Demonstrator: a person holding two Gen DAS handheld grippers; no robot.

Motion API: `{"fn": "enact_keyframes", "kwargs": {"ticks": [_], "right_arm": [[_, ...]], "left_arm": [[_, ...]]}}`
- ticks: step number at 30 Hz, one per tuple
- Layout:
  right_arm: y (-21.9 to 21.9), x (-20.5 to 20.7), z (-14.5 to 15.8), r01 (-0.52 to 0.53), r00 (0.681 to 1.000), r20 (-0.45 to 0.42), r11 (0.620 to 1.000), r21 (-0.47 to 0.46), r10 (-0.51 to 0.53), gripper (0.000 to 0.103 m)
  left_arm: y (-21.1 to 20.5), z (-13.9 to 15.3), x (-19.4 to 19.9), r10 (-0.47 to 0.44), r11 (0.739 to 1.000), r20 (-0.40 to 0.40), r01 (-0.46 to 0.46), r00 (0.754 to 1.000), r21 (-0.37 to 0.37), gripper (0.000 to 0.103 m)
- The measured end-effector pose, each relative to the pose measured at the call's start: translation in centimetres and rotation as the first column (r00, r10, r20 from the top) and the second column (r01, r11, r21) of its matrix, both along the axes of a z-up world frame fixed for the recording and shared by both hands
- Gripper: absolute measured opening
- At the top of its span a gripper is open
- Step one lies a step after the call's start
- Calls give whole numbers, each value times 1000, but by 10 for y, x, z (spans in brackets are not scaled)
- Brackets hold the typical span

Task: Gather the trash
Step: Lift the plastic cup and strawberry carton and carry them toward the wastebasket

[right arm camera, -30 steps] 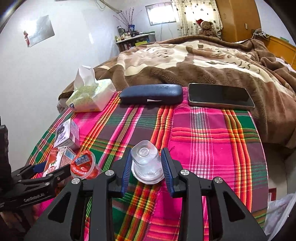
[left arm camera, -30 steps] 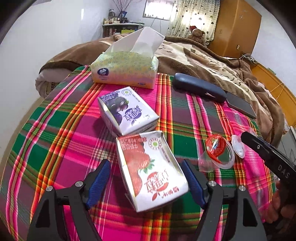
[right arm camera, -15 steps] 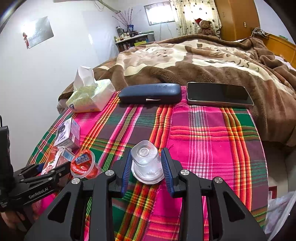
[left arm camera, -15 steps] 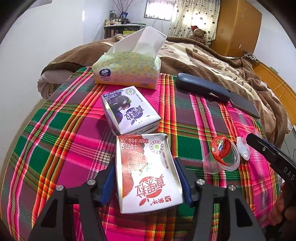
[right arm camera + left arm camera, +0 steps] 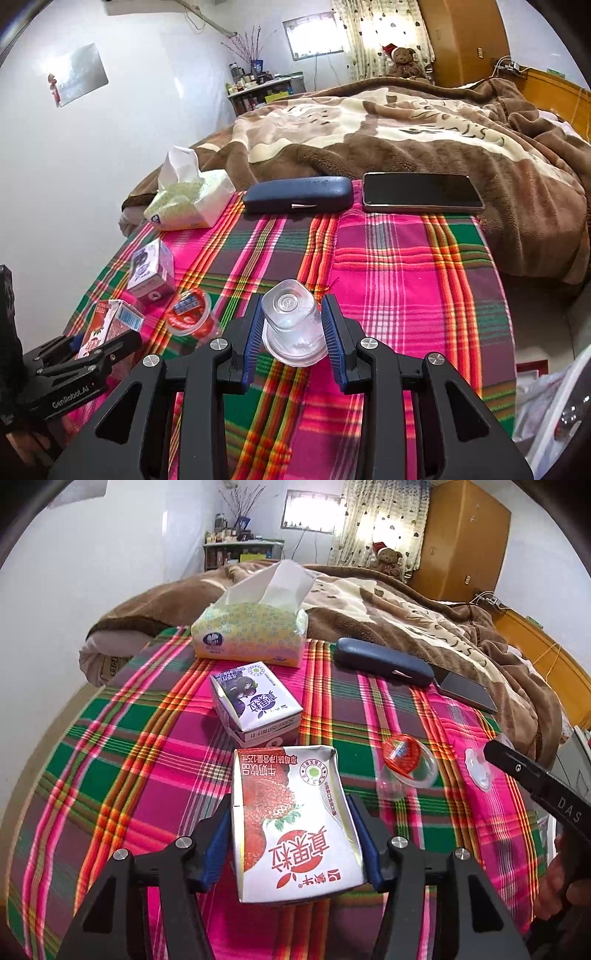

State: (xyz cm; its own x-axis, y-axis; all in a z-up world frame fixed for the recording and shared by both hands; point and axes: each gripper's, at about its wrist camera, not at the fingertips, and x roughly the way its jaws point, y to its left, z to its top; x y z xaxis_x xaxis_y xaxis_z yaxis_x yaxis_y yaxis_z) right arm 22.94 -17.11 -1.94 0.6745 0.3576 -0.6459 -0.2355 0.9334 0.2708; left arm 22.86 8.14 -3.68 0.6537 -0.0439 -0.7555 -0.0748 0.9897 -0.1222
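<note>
The left tongs have just closed and now clamp the strawberry milk carton by its sides, near the near edge of the plaid cloth. The right tongs grip an upturned clear plastic cup over the cloth's near middle. Between the two lies a red-lidded jelly cup; farther off sit a blueberry carton, a tissue pack, a dark glasses case and a phone.
</note>
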Motion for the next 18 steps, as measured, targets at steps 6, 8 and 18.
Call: {"fn": "enact_keyframes", "kwargs": {"ticks": [6, 8, 18], "right_arm": [[-8, -16, 6, 12, 1000, 16, 1000, 18, -13, 33], [-13, -22, 8, 21, 1000, 22, 999, 26, -22, 33], [-44, -51, 21, 78, 995, 61, 996, 52, -82, 33]], "left_arm": [[-9, 14, -20, -32, 999, 27, 33, 999, -14, 59], [-15, 20, -28, -45, 999, 44, 45, 998, -7, 59], [-48, 54, -61, -118, 993, 127, 118, 985, 4, 59]]}}
